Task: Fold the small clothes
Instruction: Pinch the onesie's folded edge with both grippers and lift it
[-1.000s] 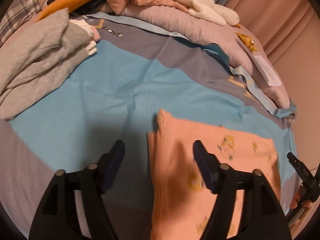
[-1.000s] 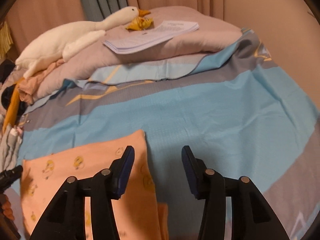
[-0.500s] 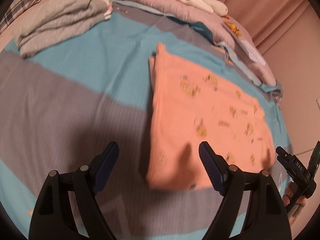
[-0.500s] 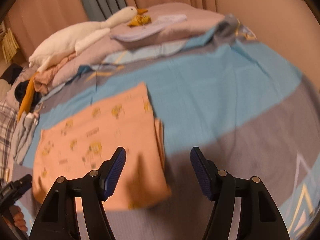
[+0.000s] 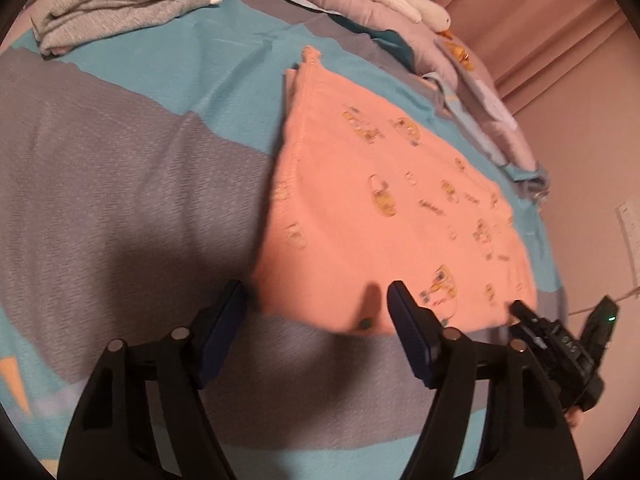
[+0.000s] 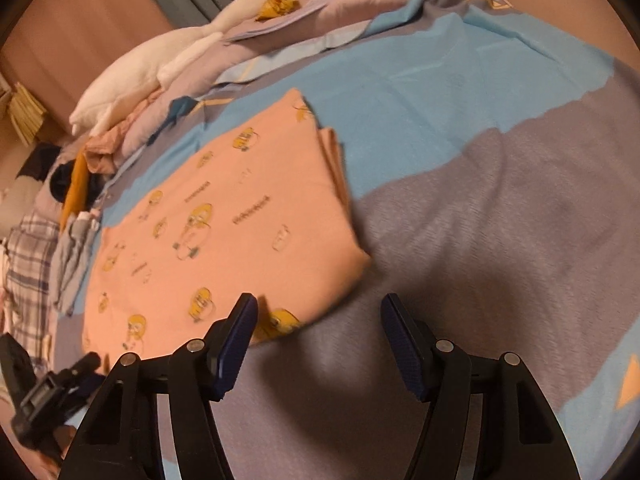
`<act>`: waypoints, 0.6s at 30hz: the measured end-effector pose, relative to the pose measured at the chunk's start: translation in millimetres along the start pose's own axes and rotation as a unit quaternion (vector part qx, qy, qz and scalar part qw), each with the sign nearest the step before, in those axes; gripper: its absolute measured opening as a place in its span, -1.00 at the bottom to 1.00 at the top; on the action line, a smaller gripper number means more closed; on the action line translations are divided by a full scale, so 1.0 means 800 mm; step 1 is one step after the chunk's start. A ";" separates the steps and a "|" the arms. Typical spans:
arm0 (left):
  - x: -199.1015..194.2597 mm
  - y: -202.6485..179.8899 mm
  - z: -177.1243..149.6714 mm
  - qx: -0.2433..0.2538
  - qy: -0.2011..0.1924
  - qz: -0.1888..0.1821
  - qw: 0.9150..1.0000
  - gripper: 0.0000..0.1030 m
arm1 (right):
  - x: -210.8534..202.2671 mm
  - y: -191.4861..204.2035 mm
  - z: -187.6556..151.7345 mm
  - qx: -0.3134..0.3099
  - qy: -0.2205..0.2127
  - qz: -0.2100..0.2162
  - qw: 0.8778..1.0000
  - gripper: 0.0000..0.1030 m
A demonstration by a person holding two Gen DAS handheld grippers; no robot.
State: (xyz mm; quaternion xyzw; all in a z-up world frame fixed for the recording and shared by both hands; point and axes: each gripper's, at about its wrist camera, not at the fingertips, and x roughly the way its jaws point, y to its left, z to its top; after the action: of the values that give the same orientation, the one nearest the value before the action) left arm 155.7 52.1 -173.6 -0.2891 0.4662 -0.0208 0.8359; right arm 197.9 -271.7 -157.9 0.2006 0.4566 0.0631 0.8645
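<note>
Since the peach garment (image 5: 384,216) is spread flat on the striped bedsheet (image 5: 120,184), its near hem is exposed for pickup. L gripper (image 5: 316,320), jaws just narrowed but apart and empty, and R gripper (image 6: 318,328), likewise agape w/ nothing between, are poised at opposite near corners, presumably for the next fold.
</note>
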 end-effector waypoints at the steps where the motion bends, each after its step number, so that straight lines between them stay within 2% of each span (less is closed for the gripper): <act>1: 0.004 0.000 0.003 -0.009 0.000 -0.012 1.000 0.20 | 0.006 -0.001 0.004 0.010 0.004 0.016 1.000 0.28; 2: 0.009 0.000 0.006 -0.020 0.000 -0.021 1.000 0.11 | 0.013 -0.002 0.007 0.020 0.006 0.029 0.999 0.27; 3: 0.012 0.001 0.008 -0.027 -0.001 -0.027 0.999 0.05 | 0.017 -0.002 0.009 0.026 0.005 0.031 0.999 0.18; 5: 0.022 0.001 0.015 -0.041 -0.001 -0.038 0.998 -0.28 | 0.022 -0.002 0.013 0.031 -0.002 0.025 0.999 0.01; 6: 0.024 -0.001 0.017 -0.043 0.000 -0.040 0.998 -0.36 | 0.023 -0.002 0.014 0.033 -0.005 0.024 0.999 -0.09; 8: 0.031 -0.005 0.022 -0.042 0.002 -0.038 0.998 -0.71 | 0.025 -0.003 0.016 0.038 -0.008 0.027 0.999 -0.26; 10: 0.031 -0.010 0.024 -0.033 0.000 -0.023 0.999 -0.77 | 0.026 -0.002 0.018 0.034 -0.007 0.027 0.999 -0.50; 12: 0.025 -0.015 0.022 -0.019 -0.009 -0.004 1.000 -0.81 | 0.021 0.001 0.017 0.025 -0.011 0.028 0.999 -0.61; 15: 0.010 -0.027 0.018 0.011 -0.026 0.020 0.999 -0.83 | 0.010 0.010 0.015 0.001 -0.026 0.018 1.000 -0.68; 18: -0.009 -0.027 0.018 0.018 -0.043 0.014 0.999 -0.83 | -0.007 0.021 0.015 -0.021 -0.040 0.016 0.999 -0.71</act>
State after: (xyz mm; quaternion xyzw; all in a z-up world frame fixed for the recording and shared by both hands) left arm 168.1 42.7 -151.7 -0.2682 0.4333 -0.0050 0.8604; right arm 205.8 -261.3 -141.1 0.1921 0.4166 0.0789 0.8851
